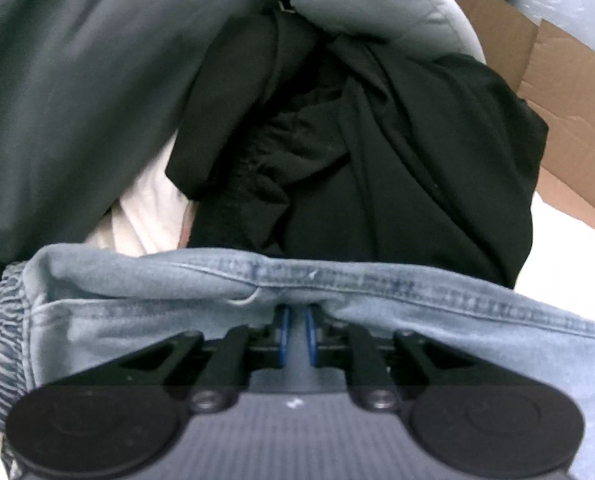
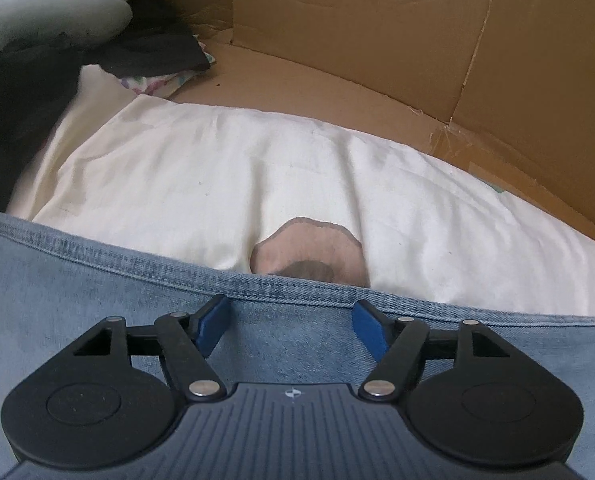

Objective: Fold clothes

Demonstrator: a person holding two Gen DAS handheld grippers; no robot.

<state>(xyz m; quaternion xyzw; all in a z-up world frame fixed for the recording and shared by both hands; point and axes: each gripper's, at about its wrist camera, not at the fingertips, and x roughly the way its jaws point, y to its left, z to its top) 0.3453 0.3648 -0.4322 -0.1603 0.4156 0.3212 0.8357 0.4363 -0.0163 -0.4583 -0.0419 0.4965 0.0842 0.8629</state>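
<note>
The light blue jeans [image 1: 417,304] lie spread across a white sheet [image 2: 217,176], their stitched hem running just ahead of both tools. The left gripper [image 1: 297,330] is clenched on a fold of that denim, its blue pads nearly together, while the right gripper [image 2: 291,326] hangs over the jeans with its jaws spread wide and nothing pinched between them. Beyond the hem sit a heap of black clothes [image 1: 377,152] and a grey garment [image 1: 77,80], with a cardboard box [image 2: 377,40] walling the far side.
</note>
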